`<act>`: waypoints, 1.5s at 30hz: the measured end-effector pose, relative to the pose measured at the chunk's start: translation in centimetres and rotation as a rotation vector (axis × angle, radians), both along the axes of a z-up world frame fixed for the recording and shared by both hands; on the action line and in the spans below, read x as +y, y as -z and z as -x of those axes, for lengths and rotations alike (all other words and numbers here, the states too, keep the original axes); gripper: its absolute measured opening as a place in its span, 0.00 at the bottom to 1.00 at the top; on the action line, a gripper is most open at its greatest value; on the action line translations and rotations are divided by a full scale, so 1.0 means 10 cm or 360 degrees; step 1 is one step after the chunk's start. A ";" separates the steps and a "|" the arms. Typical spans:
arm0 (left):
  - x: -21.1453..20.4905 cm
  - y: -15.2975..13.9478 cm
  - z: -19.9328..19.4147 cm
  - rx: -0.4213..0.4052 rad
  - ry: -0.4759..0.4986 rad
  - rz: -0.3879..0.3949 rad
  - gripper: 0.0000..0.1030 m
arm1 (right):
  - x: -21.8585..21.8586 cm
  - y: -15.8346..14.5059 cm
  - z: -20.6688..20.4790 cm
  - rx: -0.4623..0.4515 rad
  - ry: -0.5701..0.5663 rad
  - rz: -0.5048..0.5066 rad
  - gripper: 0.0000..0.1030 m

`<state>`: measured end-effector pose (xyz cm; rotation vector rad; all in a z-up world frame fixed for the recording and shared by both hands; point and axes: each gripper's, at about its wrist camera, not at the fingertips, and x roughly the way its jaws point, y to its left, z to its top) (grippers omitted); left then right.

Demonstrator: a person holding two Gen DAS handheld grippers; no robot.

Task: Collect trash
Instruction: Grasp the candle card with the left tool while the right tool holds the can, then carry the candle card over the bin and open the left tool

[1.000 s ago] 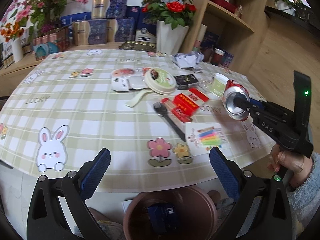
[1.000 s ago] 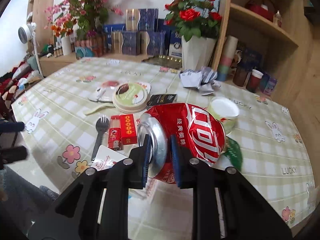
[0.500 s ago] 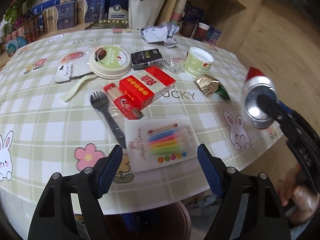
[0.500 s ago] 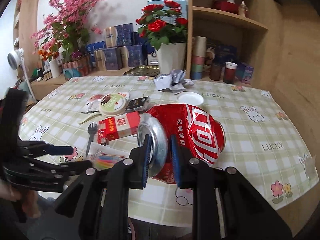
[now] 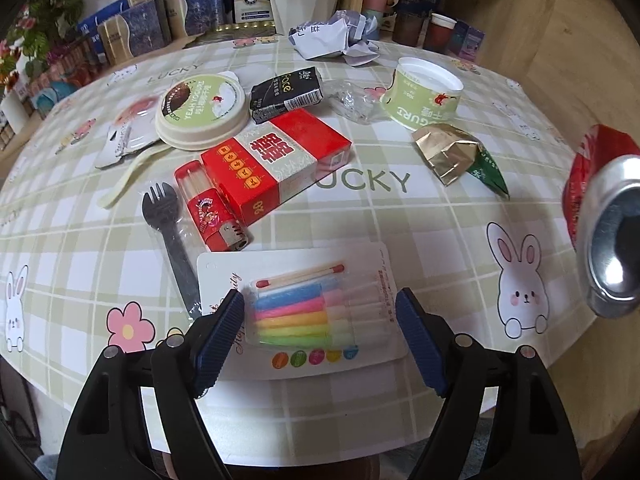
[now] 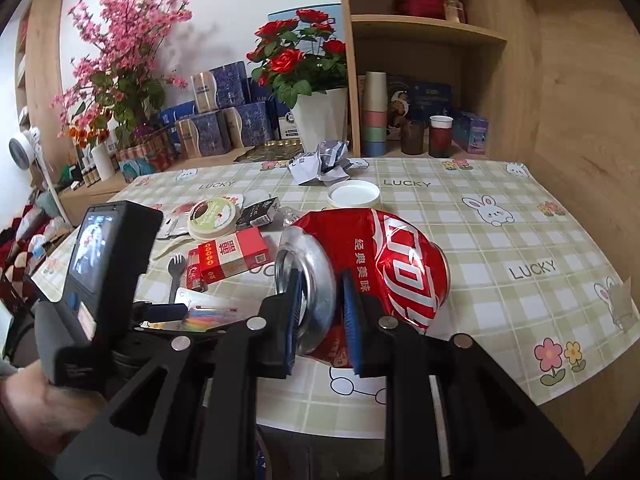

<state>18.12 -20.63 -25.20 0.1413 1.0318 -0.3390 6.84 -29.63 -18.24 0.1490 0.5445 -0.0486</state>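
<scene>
My left gripper (image 5: 320,300) stands open just above a card pack of coloured candles (image 5: 304,316) near the table's front edge, one finger on each side of it, pads apart from it. My right gripper (image 6: 322,280) is shut on a crushed red cola can (image 6: 400,264), pinching its silver end; the can (image 5: 612,232) also shows at the right edge of the left wrist view, held in the air beside the table. Further litter lies behind the candles: a red cigarette box (image 5: 276,164), a red lighter (image 5: 212,216) and a black fork (image 5: 168,220).
On the checked tablecloth (image 5: 400,240) also lie a yogurt lid (image 5: 200,108), a yogurt cup (image 5: 424,96), a black packet (image 5: 286,94), a gold-green wrapper (image 5: 456,156), clear plastic (image 5: 352,100), a cream spoon (image 5: 124,184) and crumpled paper (image 5: 336,36). Flower vases, boxes and wooden shelves (image 6: 424,28) stand behind.
My left gripper moved forward from over the brown bin to above the candle pack, tilted downward, and its jaws narrowed. The right gripper carried the can rightwards, off past the table edge.
</scene>
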 end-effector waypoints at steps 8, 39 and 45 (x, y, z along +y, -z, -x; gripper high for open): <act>-0.10 0.02 0.08 -0.0121 0.0030 -0.0112 0.67 | -0.04 0.02 0.05 0.0007 0.0004 -0.0039 0.22; 1.50 -0.82 1.26 -0.0138 0.0270 0.0260 0.66 | 0.78 -0.20 0.79 0.0008 -0.0230 -0.0133 0.22; 1.62 -0.49 1.57 -0.0027 0.0322 0.0233 0.66 | 0.96 -0.12 1.02 0.0050 -0.0284 -0.0137 0.22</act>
